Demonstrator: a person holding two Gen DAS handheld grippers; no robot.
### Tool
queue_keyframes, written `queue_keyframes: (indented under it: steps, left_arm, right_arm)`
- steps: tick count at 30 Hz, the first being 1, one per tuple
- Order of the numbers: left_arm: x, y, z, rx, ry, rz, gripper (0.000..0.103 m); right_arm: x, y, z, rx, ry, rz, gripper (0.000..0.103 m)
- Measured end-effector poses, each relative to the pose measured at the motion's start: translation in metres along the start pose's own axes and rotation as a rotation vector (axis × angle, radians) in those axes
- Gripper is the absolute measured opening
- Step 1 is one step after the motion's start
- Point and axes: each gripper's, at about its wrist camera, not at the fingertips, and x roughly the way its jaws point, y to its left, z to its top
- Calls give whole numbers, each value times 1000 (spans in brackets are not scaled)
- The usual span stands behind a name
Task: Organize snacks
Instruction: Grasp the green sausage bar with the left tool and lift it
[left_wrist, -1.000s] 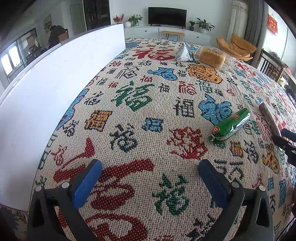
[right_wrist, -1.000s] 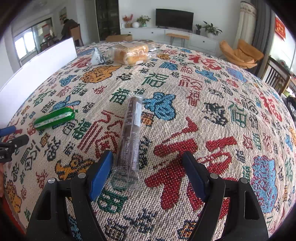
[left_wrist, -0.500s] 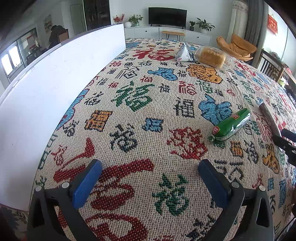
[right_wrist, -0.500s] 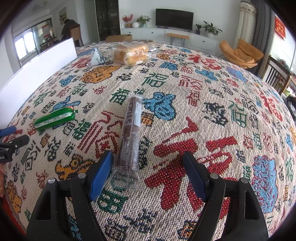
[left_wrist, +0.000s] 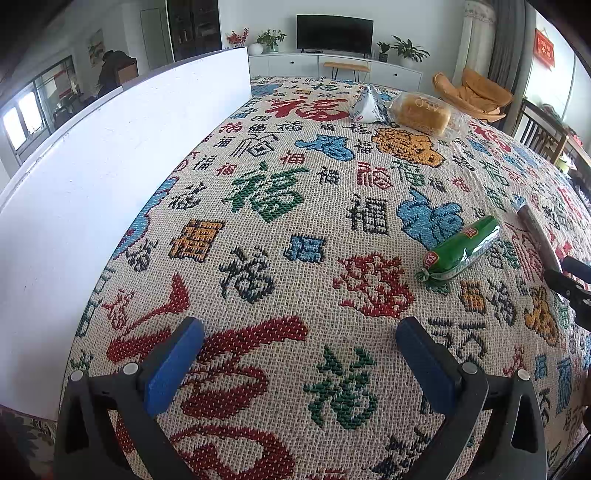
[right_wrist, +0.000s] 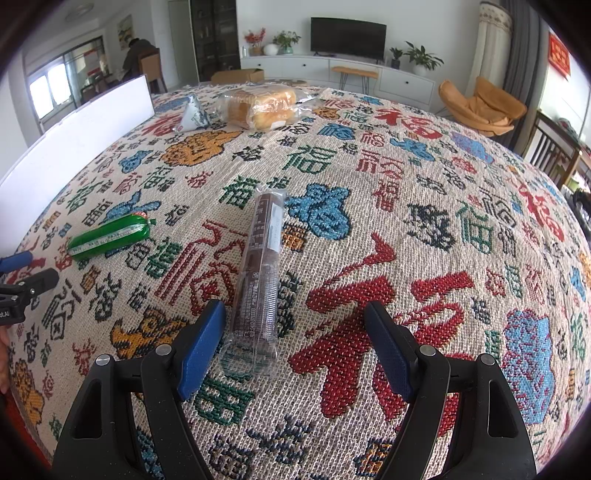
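A long brown snack stick in clear wrap (right_wrist: 263, 266) lies on the patterned tablecloth (right_wrist: 424, 229), its near end just inside the left finger of my right gripper (right_wrist: 295, 332), which is open and touches nothing. A green sausage pack (left_wrist: 461, 249) (right_wrist: 109, 236) lies between both grippers. My left gripper (left_wrist: 299, 347) hovers open over bare cloth, well left of the sausage. At the far end lie a bagged bread loaf (right_wrist: 262, 105) (left_wrist: 421, 112) and a small white triangular packet (right_wrist: 192, 118) (left_wrist: 365, 107). The brown stick (left_wrist: 537, 236) shows at the right edge of the left wrist view.
A tall white board (left_wrist: 92, 192) (right_wrist: 74, 129) stands along the left side of the table. Behind the table are a TV cabinet (right_wrist: 343, 72), an orange chair (right_wrist: 480, 107) and wooden chairs (left_wrist: 539, 133) at the right. A person (right_wrist: 138, 55) sits far back left.
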Motion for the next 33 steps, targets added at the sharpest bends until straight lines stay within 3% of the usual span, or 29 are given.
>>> queue_keyframes:
  steps: [6, 8, 11, 13, 18, 21, 24, 26, 27, 29, 31, 33]
  left_arm:
    - [-1, 0, 0, -2, 5, -9, 103]
    - [-5, -2, -1, -1, 2, -64, 103]
    - [-21, -6, 3, 19, -54, -226, 102]
    - [-25, -19, 12, 86, -76, -268, 103]
    - [-13, -80, 36, 373, -32, -253, 98]
    - [1, -107, 49, 450, 17, -270, 97]
    - [12, -110, 50, 427, 50, -287, 86]
    - [20, -100, 50, 363, 85, -324, 67]
    - [19, -96, 49, 344, 75, -327, 63]
    - [17, -90, 48, 318, 66, -337, 32]
    - [15, -84, 47, 282, 71, -350, 23]
    - [12, -75, 44, 233, 69, -335, 23]
  right_arm:
    - [0, 0, 0, 0, 0, 0, 80]
    - [0, -1, 0, 0, 0, 0, 80]
    - [0, -1, 0, 0, 0, 0, 80]
    - [0, -1, 0, 0, 0, 0, 80]
    - [0, 0, 0, 1, 0, 0, 80]
    - [0, 0, 0, 1, 0, 1, 80]
    - [0, 0, 0, 1, 1, 0, 80]
    - [0, -1, 0, 0, 1, -1, 80]
    - [0, 0, 0, 0, 1, 0, 80]
    - [0, -1, 0, 0, 1, -1, 80]
    - [0, 0, 0, 1, 1, -1, 80]
    - [0, 0, 0, 1, 1, -1, 80]
